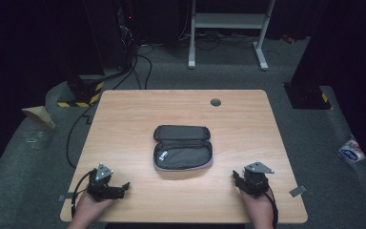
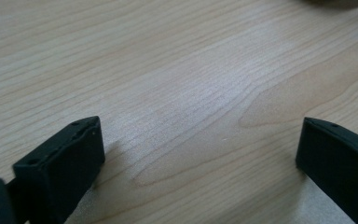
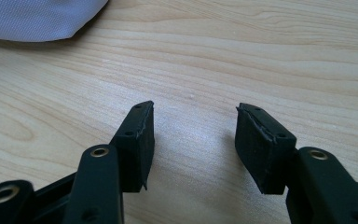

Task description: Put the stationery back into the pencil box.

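- The pouch (image 1: 183, 148) lies flat near the middle of the table (image 1: 124, 124), zipped open like a shell: a dark, soft fabric case with rounded corners, its lid half folded back toward the far edge.
- The pouch's inside is dark grey lining with a small white label at its left end; a pale grey rim runs round the near edge.
- In the right gripper view a corner of that pale fabric (image 3: 37, 18) shows at the top left, finely woven and a little glossy, resting on the wood and well apart from the jaws.
- The table is light wood laminate with long, wavy grain lines and a matt sheen; a small round grey cap (image 1: 215, 102) sits near its far edge.
- The left gripper (image 1: 119, 189) rests low on the table's near left corner, held by a hand (image 1: 89, 210), pointing to the right across the wood.
- Its jaws stand wide apart with nothing between them; in the left gripper view (image 2: 200, 154) they are blocky, matt black pieces with screw holes, and only bare wood grain lies in the gap.
- The right gripper (image 1: 238, 179) sits at the near right, just to the right of the pouch but not touching it, a grey three-cornered plate on top.
- Its jaws stand partly apart and empty (image 3: 195, 140); the pads are ribbed black rubber with ragged edges, on black arms with brass-ringed holes.
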The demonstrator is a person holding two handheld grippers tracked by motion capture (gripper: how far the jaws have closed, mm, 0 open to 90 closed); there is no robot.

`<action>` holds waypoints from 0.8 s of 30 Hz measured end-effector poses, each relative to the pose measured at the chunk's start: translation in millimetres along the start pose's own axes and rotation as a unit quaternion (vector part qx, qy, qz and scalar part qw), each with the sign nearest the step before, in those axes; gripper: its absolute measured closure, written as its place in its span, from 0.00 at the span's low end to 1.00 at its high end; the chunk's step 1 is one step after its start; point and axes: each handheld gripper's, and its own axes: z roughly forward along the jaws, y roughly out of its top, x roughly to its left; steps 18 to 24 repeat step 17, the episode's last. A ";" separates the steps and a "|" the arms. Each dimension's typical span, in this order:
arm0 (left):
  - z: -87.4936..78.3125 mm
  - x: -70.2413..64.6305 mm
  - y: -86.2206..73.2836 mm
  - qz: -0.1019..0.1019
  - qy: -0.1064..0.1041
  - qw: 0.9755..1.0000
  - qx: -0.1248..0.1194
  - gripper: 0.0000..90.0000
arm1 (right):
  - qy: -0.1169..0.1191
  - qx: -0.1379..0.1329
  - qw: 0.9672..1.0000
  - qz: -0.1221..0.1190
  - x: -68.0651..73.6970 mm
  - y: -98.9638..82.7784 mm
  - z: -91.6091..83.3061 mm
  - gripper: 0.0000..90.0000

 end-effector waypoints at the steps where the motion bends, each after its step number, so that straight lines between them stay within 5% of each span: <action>1: 0.5 -0.8 0.2 -0.002 -0.001 1.000 -0.001 0.05 | 0.000 0.000 1.000 0.000 0.0 0.0 0.0 0.52; 24: 1.9 -1.1 1.5 0.002 -0.003 1.000 -0.001 0.05 | 0.004 0.001 1.000 -0.002 0.0 0.3 0.3 0.52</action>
